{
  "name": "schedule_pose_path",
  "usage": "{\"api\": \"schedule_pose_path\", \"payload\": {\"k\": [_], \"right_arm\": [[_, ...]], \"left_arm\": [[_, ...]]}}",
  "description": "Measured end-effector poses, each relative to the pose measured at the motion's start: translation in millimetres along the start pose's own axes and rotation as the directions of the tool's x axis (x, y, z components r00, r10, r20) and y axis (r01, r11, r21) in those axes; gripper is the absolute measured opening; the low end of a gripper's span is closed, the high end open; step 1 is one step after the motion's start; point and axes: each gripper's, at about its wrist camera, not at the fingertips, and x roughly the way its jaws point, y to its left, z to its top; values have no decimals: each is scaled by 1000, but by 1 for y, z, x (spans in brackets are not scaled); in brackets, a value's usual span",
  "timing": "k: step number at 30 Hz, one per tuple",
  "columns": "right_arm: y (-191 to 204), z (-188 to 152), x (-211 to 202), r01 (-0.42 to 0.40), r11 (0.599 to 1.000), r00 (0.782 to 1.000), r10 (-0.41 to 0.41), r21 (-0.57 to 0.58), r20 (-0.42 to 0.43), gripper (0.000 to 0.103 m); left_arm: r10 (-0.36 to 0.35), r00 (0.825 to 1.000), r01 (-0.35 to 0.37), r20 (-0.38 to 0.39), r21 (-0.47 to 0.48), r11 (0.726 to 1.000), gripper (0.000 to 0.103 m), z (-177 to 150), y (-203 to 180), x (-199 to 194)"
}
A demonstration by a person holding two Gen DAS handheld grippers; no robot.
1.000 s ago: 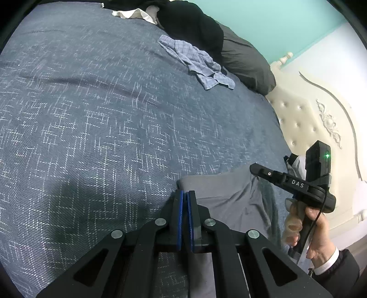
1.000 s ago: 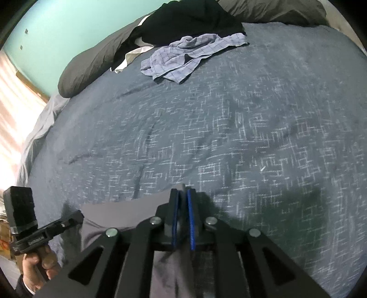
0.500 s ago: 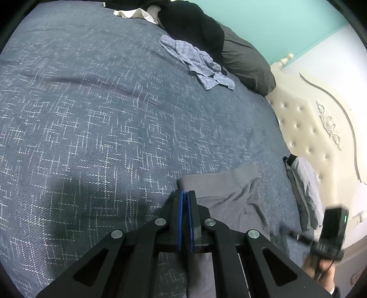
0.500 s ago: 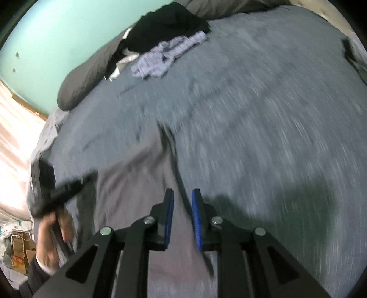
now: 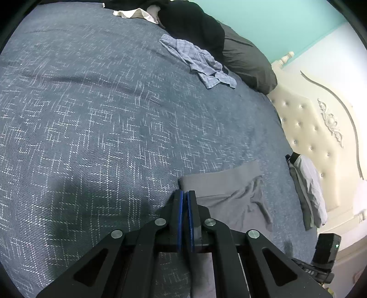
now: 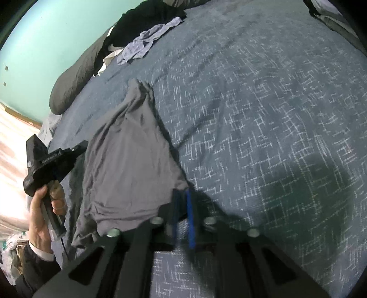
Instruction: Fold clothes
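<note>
The bed point(image 5: 91, 114) carries a grey garment point(image 6: 128, 160), half folded; checked shirt point(image 5: 199, 62) at one o'clock waits. Left claw point(image 5: 185, 201) pinches the grey cloth. Right claw point(image 6: 181, 197) has closed at its corner.

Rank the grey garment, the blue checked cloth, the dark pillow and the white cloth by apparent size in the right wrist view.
1. grey garment, though it lies nearest the camera
2. dark pillow
3. blue checked cloth
4. white cloth, partly hidden under the black clothes, so its true size is unsure
</note>
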Motion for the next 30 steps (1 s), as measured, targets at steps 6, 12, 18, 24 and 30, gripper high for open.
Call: {"api": "schedule_pose_path", "payload": {"k": [6, 12, 18, 24, 30], "right_arm": [[-12, -6, -20, -61, 995, 998, 60, 74, 10, 3], [-22, -6, -8, -47, 992, 999, 49, 120, -9, 3], [-22, -6, -3, -20, 994, 1000, 22, 112, -16, 3], [-24, -7, -5, -2, 994, 1000, 5, 113, -31, 4], [-20, 1, -21, 23, 995, 999, -20, 100, -28, 6]], "left_arm": [[4, 1000, -4, 0, -2, 1000, 4, -1, 2, 0], [7, 1000, -7, 0, -3, 1000, 4, -1, 3, -1], [9, 1000, -9, 3, -8, 1000, 4, 0, 4, 0], [3, 1000, -3, 4, -24, 1000, 4, 0, 6, -1], [-7, 1000, 7, 10, -36, 999, 4, 0, 9, -2]]}}
